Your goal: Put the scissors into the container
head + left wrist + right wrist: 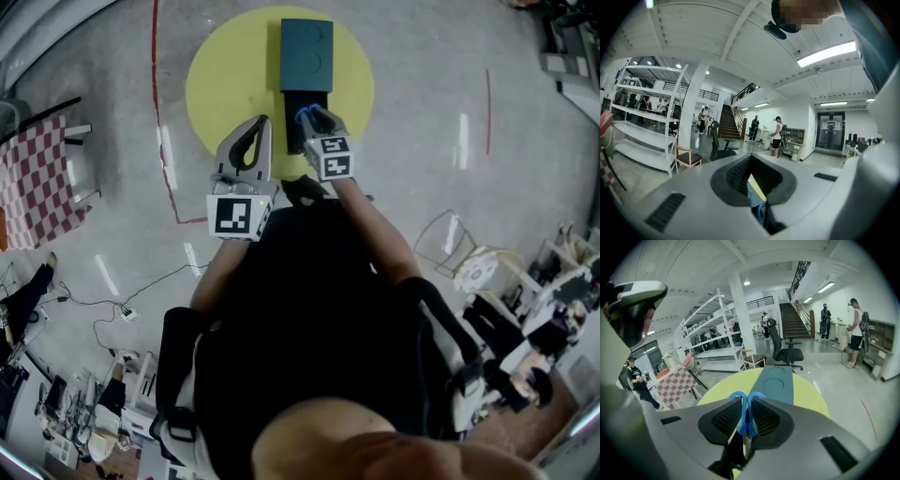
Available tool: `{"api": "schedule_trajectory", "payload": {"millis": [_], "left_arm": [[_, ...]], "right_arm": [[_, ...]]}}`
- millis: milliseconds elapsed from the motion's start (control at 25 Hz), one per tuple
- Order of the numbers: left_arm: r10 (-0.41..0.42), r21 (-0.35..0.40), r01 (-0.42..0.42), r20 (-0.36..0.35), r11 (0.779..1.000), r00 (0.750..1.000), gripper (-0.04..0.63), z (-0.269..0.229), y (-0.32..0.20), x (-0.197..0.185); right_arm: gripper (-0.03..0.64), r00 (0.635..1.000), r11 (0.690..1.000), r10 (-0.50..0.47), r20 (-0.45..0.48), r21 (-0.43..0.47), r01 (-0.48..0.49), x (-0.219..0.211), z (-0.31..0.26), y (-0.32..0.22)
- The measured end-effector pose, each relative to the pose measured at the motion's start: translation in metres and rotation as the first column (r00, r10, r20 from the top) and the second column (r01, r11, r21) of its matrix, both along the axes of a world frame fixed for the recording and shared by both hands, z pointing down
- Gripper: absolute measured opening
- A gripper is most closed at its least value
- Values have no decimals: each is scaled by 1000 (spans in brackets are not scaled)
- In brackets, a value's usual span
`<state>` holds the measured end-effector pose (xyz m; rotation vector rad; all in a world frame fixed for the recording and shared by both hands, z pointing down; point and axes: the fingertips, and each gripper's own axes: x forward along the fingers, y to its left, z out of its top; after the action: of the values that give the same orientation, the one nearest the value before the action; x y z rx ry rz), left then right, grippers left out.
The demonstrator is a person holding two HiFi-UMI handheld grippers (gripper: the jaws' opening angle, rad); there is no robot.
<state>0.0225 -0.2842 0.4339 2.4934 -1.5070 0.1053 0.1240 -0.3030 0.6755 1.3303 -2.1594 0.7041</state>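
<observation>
Closed blue-handled scissors hang over the long teal container's near end.

the dark teal rectangular container lies on the round yellow surface, toward its far side. the right gripper is over the container's near end, with the blue-handled scissors between its jaws. the left gripper is just left of it, over the surface's near edge.
</observation>
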Motion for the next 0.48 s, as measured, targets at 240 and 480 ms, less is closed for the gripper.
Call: {"api": "schedule_trajectory", "payload": {"millis": [240,480], "left_arm": [[-2,-7,2,-3,1000,1000,-8,1,2,0],[-9,-9,9,-2,1000,1000,-8,5,0,-1]], "right_arm": [[67,1000,998,-2,-15,-69,1,-7,18,0],[67,999,992,-10,-49,-129,4,-5,44,0]]}}
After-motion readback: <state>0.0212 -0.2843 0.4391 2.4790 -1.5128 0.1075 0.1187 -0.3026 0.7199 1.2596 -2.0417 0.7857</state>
